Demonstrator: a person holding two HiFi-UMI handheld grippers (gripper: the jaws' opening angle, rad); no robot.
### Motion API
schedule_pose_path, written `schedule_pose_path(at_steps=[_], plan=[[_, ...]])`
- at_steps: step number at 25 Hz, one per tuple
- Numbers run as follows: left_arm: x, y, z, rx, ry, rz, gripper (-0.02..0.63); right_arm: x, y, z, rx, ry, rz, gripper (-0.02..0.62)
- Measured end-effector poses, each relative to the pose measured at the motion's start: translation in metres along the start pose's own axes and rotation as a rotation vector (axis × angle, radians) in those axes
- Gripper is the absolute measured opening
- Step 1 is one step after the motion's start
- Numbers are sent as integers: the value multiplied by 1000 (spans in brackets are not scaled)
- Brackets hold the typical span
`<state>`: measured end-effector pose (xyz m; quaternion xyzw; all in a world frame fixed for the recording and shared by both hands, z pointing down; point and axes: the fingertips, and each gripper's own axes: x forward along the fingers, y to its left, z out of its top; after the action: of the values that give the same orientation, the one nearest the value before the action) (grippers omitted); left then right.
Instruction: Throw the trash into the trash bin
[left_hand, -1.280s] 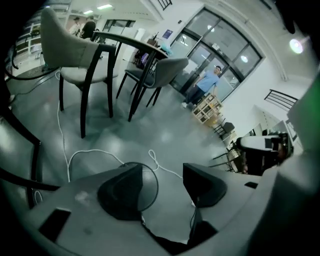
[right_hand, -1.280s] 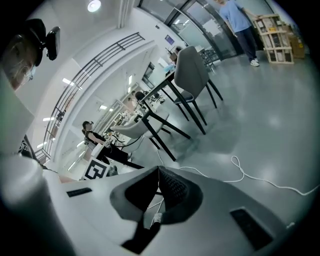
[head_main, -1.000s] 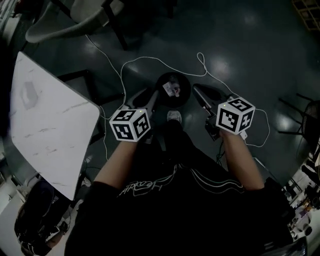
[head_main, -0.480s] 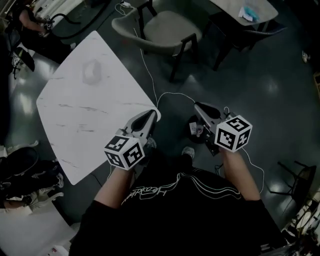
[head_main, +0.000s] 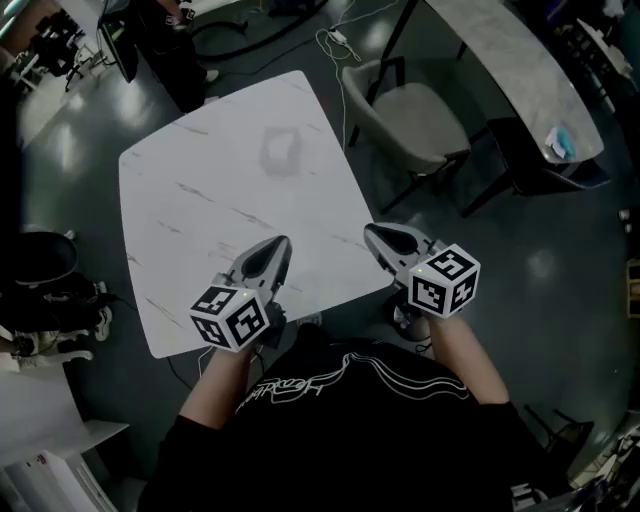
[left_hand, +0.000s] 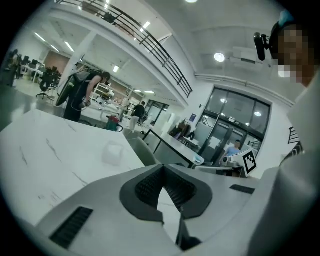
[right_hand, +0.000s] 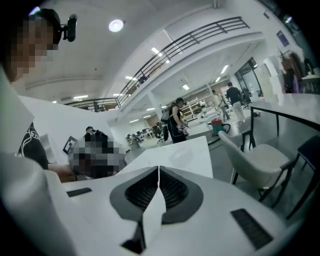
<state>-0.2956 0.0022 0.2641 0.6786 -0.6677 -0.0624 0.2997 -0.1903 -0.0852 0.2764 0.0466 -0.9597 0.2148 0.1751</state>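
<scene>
A small clear crumpled plastic piece (head_main: 280, 152) lies on the far part of the white marble table (head_main: 200, 220); the left gripper view shows this plastic piece (left_hand: 112, 152) too, ahead on the tabletop (left_hand: 45, 150). My left gripper (head_main: 282, 244) is shut and empty, its tip over the table's near edge. My right gripper (head_main: 371, 233) is also shut and empty, at the table's near right corner. From their own cameras, the left gripper (left_hand: 161, 168) and the right gripper (right_hand: 159, 169) both show jaws pressed together with nothing between. No trash bin is clearly in view.
A grey chair (head_main: 425, 115) stands right of the table, and a long table (head_main: 510, 60) runs behind it with a blue item (head_main: 562, 140) on it. A person (head_main: 170, 40) stands at the top left. A black round object (head_main: 40, 255) sits at the left.
The view swung up from the floor bin with trash in it to the white table. Both grippers rose and now point over the table's near edge. The bin has gone from sight.
</scene>
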Motion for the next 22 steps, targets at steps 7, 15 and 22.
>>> schedule_pose_path(at_steps=[7,15,22], plan=[[-37,86,29,-40,-60,61,6,112,31,25,-188,108,41,34],[-57,144,59,-79,-87,63,6,197,47,48,-235,154,52,37],[-67,181,56,-116,-67,82,6,256,30,28,-354,284,34,146]])
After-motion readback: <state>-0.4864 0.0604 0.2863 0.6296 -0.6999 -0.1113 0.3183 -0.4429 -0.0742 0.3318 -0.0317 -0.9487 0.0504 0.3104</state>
